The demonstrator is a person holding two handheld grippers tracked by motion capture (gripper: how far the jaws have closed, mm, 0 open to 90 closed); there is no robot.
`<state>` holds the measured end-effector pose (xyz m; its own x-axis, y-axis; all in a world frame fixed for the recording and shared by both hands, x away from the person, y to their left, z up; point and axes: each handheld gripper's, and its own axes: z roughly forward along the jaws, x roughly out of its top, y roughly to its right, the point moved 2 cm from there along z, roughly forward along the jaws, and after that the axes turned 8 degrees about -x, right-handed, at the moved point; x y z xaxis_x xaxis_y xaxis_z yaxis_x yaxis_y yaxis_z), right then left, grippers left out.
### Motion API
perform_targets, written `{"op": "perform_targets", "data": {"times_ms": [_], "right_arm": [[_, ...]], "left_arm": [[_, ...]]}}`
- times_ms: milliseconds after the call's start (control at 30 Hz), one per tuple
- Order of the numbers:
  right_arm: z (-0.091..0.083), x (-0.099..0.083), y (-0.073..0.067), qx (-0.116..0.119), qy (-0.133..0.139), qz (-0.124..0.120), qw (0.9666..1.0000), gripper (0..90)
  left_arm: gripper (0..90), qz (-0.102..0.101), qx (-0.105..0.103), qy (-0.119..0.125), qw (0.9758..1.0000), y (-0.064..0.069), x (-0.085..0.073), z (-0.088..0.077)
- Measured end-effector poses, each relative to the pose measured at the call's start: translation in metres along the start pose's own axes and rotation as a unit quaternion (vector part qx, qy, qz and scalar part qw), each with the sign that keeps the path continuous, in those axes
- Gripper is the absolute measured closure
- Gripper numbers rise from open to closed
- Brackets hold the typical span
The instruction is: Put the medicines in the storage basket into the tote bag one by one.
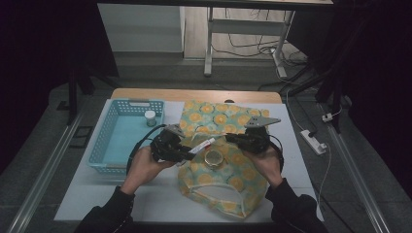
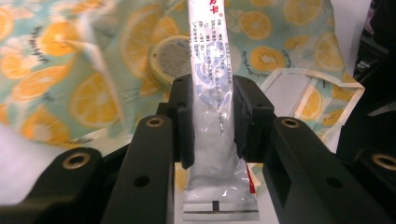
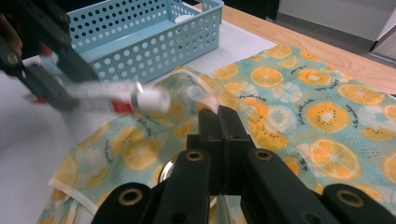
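**Left claw clamped on the tube, right claw pinched at the cloth**

From the high view, your left gripper point(image 1: 187, 154) sits near the middle of the table point(image 1: 160, 201), just off the right wall of the blue basket point(image 1: 104, 145). It holds a white tube point(image 1: 203, 145) that angles up and to the right over the fruit-print cloth point(image 1: 233, 189). A small round tin point(image 1: 213, 157) lies on the cloth just beside the tube's lower side, between your two hands. Your right gripper point(image 1: 232, 139) reaches in from the right, its tip over the cloth above the tin. The basket occupies the left part of the table, and a small white-capped jar point(image 1: 150, 118) stands in its far right corner. The cloth runs from the far edge of the table down toward the near edge, its pale trim bunched at the front.

In the left gripper view, your left gripper point(image 2: 214, 119) has both jaws pressed against the sides of the tube point(image 2: 214, 102), which runs straight up between them with its crimped end toward the camera. The tin point(image 2: 172, 59) lies on the cloth point(image 2: 65, 70) just past the jaws, to the tube's left.

In the right gripper view, your right gripper point(image 3: 219, 123) has its jaws drawn together with no gap. Whether they pinch the cloth point(image 3: 322, 107) cannot be told. The tube point(image 3: 119, 100), blurred, shows its white cap toward your right gripper, and the basket point(image 3: 154, 46) stands behind it.
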<state>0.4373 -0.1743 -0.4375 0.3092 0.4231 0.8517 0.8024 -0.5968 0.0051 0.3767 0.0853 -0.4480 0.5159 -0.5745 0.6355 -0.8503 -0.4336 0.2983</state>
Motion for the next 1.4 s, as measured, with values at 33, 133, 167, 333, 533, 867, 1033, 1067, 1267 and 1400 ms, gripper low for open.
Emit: {"op": "perform_targets", "data": {"times_ms": [33,133,167,333,533,867,1033,1067,1267,1400], "right_arm": [[0.0,0.0,0.0,0.0,0.0,-0.001,1.0,89.6],[-0.001,0.001,-0.001,0.001,0.002,0.0,1.0,89.6],[-0.001,0.001,-0.001,0.002,0.003,0.0,1.0,89.7],[-0.002,0.003,-0.003,0.003,0.008,-0.002,1.0,89.7],[-0.004,0.006,-0.006,0.006,0.015,-0.006,0.9999,89.6],[-0.003,0.007,-0.011,0.012,0.015,-0.013,0.9997,89.6],[-0.003,0.007,-0.015,0.016,0.014,-0.015,0.9997,89.6],[-0.002,0.008,-0.015,0.017,0.014,-0.015,0.9996,89.6],[-0.001,0.008,-0.018,0.018,0.014,-0.018,0.9996,89.6],[-0.001,0.008,-0.019,0.019,0.015,-0.018,0.9995,89.6]], "left_arm": [[71.3,0.001,-0.001,-0.001,1.0,0.001,0.001,0.004],[71.3,0.004,-0.005,-0.009,0.9999,0.003,0.004,0.015],[71.3,0.005,-0.006,-0.01,0.9999,0.003,0.005,0.018],[71.3,0.009,-0.008,-0.025,0.9996,0.005,0.008,0.036],[71.2,0.011,0.003,-0.036,0.9993,0.001,0.009,0.056],[71.2,-0.002,0.026,-0.034,0.9991,-0.011,0.014,0.072],[71.2,-0.009,0.041,-0.031,0.9986,-0.018,0.016,0.077],[71.2,-0.01,0.043,-0.029,0.9986,-0.02,0.016,0.078],[71.2,-0.026,0.058,-0.017,0.9978,-0.031,0.017,0.079],[71.1,-0.033,0.068,-0.013,0.9971,-0.038,0.018,0.079]]}}
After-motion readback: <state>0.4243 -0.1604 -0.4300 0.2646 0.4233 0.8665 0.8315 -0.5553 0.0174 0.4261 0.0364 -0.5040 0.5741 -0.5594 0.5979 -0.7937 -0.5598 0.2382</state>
